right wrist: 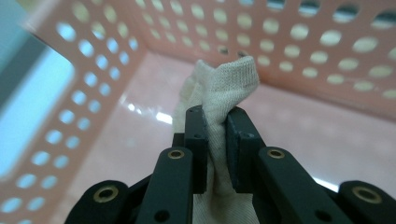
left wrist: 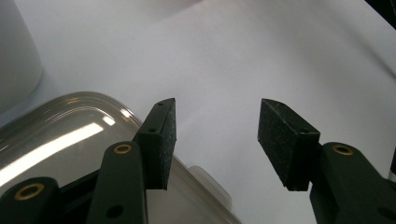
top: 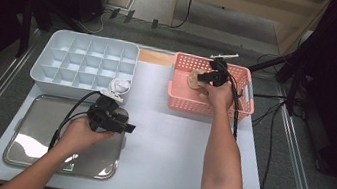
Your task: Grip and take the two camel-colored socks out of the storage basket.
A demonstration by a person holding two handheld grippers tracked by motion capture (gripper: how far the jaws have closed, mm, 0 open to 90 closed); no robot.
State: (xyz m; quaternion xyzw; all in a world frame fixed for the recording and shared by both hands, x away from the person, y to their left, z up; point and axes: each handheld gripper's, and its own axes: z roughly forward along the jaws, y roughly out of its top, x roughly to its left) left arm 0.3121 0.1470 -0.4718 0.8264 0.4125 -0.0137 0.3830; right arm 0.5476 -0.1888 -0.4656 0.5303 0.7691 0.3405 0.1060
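On the near left of the white-topped bench [top: 169, 145], at about seven o'clock, lies a shiny rectangular steel tray [top: 34, 130], and the person's left hand [top: 80, 134] holds the left gripper [top: 123, 127] over the tray's far right corner. In the left gripper view its two black padded fingers [left wrist: 161, 140] stand wide apart with nothing between them, the tray's rounded rim below the left one and bare white bench surface ahead. Just beyond this gripper, at about ten o'clock, sits a pale blue-grey plastic organiser box [top: 85, 62] divided into many small compartments, with a small white crumpled cloth [top: 119, 86] in its near right compartment. Farther off, at about one o'clock, stands a pink perforated plastic basket [top: 178, 98]. The right hand [top: 219, 93] reaches into it with the right gripper [top: 199, 78]. In the right gripper view its fingers [right wrist: 196, 140] are drawn narrow and pinch a cream knitted sock [right wrist: 224, 88], whose bunched fabric rises above the tips over the basket's glossy pink floor.
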